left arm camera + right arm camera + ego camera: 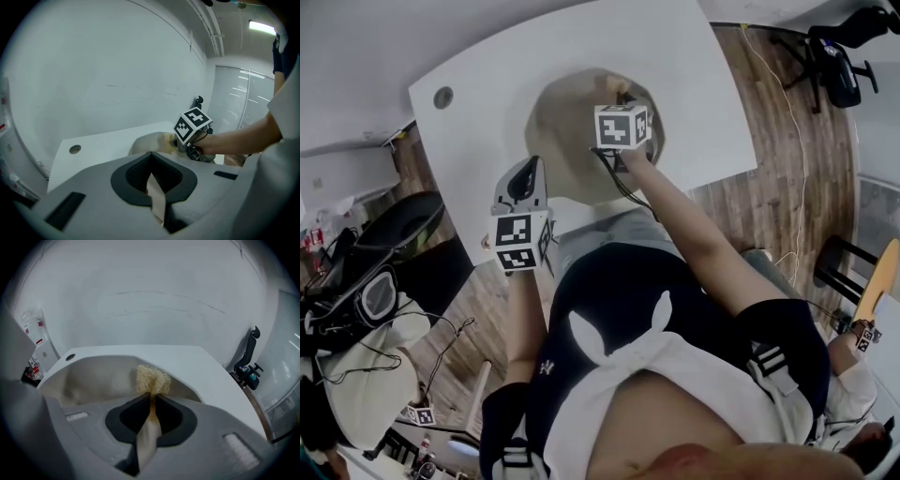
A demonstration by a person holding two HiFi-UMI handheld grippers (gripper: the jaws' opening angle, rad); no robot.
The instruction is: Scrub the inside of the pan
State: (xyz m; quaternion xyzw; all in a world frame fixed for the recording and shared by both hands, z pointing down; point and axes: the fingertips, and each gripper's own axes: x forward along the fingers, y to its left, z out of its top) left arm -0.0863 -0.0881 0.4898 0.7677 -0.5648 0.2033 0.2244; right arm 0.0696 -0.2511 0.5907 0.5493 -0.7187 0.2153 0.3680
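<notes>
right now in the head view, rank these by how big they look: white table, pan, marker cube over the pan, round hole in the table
1. white table
2. pan
3. marker cube, which sits nearer the camera than the rest, so its look is inflated
4. round hole

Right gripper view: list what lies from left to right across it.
cable hole → scrubber, pinched in the right gripper → office chair. The pan is left out because it spans most of the width.
</notes>
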